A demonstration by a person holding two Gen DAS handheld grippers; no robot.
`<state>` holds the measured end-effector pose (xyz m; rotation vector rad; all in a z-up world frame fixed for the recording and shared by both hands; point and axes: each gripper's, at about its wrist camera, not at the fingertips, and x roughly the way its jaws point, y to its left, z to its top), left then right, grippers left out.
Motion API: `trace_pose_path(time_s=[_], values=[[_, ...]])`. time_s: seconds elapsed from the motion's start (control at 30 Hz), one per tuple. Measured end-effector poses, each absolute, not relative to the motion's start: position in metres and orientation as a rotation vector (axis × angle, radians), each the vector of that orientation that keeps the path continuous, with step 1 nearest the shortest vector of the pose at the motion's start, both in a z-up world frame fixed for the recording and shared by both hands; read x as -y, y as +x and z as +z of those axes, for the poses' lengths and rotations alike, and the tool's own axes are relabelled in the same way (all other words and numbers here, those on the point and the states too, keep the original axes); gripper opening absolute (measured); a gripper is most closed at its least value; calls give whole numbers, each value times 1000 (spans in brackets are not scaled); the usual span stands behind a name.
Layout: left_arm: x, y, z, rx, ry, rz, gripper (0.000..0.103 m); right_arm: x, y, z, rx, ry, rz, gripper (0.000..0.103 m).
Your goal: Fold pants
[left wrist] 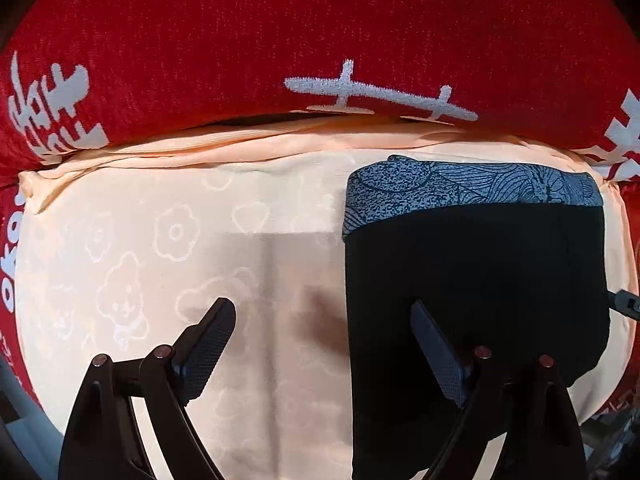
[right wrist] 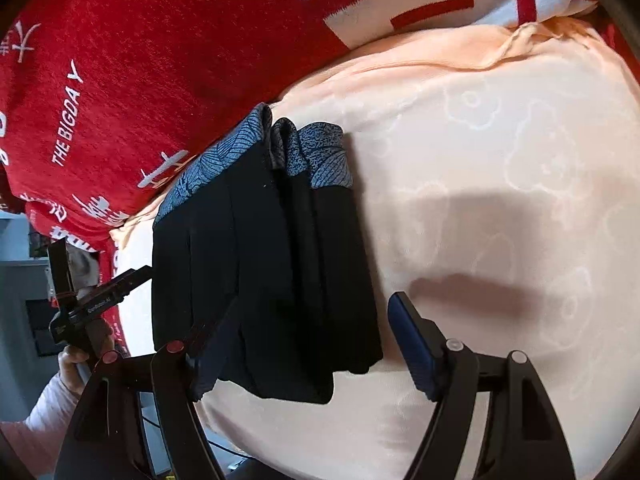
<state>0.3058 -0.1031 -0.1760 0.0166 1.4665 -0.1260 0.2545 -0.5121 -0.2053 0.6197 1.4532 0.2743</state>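
The black pants point(left wrist: 476, 280) lie folded into a compact stack on the peach sheet point(left wrist: 160, 240), their blue patterned waistband point(left wrist: 472, 186) toward the red blanket. My left gripper point(left wrist: 324, 320) is open and empty above the stack's left edge; its right finger hangs over the black cloth. In the right wrist view the folded pants point(right wrist: 264, 256) show several layers with the waistband point(right wrist: 316, 156) at the far end. My right gripper point(right wrist: 316, 312) is open and empty, just above the near end of the stack. The left gripper point(right wrist: 132, 276) appears at the left edge.
A red blanket point(left wrist: 280, 32) with white characters lies bunched along the far side of the sheet point(right wrist: 500, 160). The bed edge and a grey room floor point(right wrist: 20, 280) show at the left of the right wrist view.
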Motion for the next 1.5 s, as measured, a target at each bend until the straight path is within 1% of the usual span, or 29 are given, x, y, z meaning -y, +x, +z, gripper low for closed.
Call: trace_pose_path(time_s=[0.27, 0.37, 0.43, 0.5, 0.63, 0.77, 1.0, 1.13, 1.2, 1.23, 1.27, 1.33, 1.37, 1.47, 1.5], values=[[85, 312, -196, -1503, -133, -322, 90, 524, 265, -231, -1493, 681, 394, 79], [83, 314, -205, -1506, -151, -370, 90, 529, 270, -240, -1486, 720, 441, 79], [77, 318, -212, -1536, -219, -395, 90, 532, 275, -247, -1475, 752, 466, 79], [66, 322, -210, -1554, -309, -429, 90, 533, 280, -250, -1468, 779, 500, 79], [55, 320, -204, -1552, -376, -470, 90, 531, 287, -248, -1461, 812, 589, 79], [73, 319, -221, -1622, -341, -500, 90, 527, 291, -255, -1497, 785, 606, 80], [117, 320, -226, -1621, -322, -579, 90, 501, 300, -265, -1524, 724, 671, 82], [127, 316, -225, -1609, -296, -560, 91, 509, 305, -274, -1545, 843, 625, 82], [130, 313, -221, -1594, -294, -532, 88, 513, 305, -275, -1558, 883, 593, 80], [132, 310, -215, -1572, -287, -531, 80, 510, 305, -274, -1565, 867, 576, 75], [134, 307, -209, -1553, -262, -526, 75, 505, 303, -271, -1571, 840, 568, 67], [141, 303, -196, -1524, -229, -532, 66, 503, 302, -266, -1570, 834, 572, 57], [143, 301, -190, -1516, -220, -529, 64, 503, 302, -262, -1563, 837, 569, 52], [148, 294, -172, -1502, -216, -527, 63, 501, 299, -251, -1536, 850, 573, 45], [149, 290, -166, -1499, -221, -527, 63, 502, 296, -246, -1525, 878, 586, 45]])
